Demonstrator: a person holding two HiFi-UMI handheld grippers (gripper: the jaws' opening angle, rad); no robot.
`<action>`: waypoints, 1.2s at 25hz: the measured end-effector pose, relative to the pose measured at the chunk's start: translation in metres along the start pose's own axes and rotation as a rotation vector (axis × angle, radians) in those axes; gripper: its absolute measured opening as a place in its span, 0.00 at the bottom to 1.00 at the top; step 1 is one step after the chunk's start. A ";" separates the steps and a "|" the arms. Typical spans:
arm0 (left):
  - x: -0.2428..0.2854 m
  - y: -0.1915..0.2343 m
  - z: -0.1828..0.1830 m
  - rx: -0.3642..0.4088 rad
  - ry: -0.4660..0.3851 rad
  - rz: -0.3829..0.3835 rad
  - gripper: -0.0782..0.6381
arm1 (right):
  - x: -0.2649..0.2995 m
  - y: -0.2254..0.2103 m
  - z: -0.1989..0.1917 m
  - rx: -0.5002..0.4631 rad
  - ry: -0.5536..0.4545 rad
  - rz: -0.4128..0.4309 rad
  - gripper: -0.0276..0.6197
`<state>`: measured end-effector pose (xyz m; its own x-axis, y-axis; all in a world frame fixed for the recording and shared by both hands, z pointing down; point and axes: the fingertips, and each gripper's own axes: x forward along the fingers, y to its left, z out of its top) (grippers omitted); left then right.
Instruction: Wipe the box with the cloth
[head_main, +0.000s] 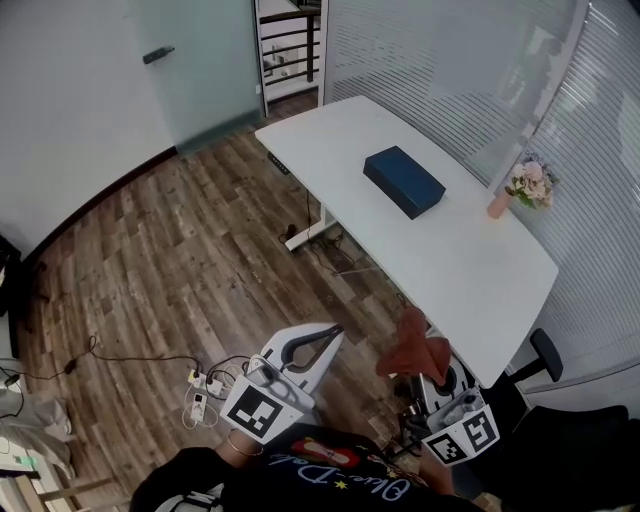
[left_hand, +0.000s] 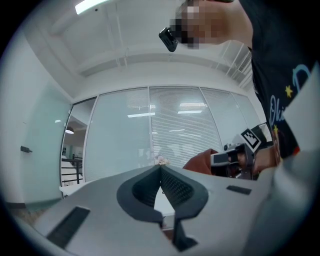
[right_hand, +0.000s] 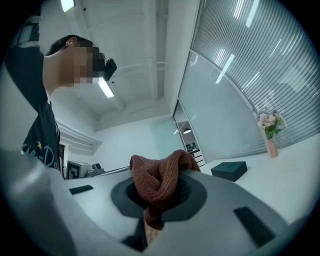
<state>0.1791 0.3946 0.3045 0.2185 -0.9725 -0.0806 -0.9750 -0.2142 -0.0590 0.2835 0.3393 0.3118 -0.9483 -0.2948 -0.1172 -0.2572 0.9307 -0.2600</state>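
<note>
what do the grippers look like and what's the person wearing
The left gripper and right gripper are light grey, with dark ribbed pads and a black-and-white marker cube each. The person wears a dark shirt with pale lettering.

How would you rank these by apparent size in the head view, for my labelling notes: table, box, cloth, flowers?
1. table
2. box and cloth: they look about alike, and the cloth is nearer the camera, so I won't rank them.
3. flowers
</note>
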 end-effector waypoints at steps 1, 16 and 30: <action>-0.002 0.007 0.000 0.001 0.000 0.008 0.11 | 0.009 0.002 -0.001 0.002 -0.002 0.011 0.08; -0.019 0.112 -0.010 0.031 0.007 0.081 0.11 | 0.110 0.012 -0.018 0.003 -0.013 0.061 0.08; 0.050 0.139 -0.029 0.015 0.064 0.103 0.11 | 0.147 -0.070 -0.011 0.045 -0.004 0.067 0.08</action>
<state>0.0530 0.3130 0.3207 0.1138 -0.9932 -0.0236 -0.9913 -0.1119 -0.0691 0.1597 0.2332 0.3236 -0.9623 -0.2335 -0.1392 -0.1850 0.9377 -0.2941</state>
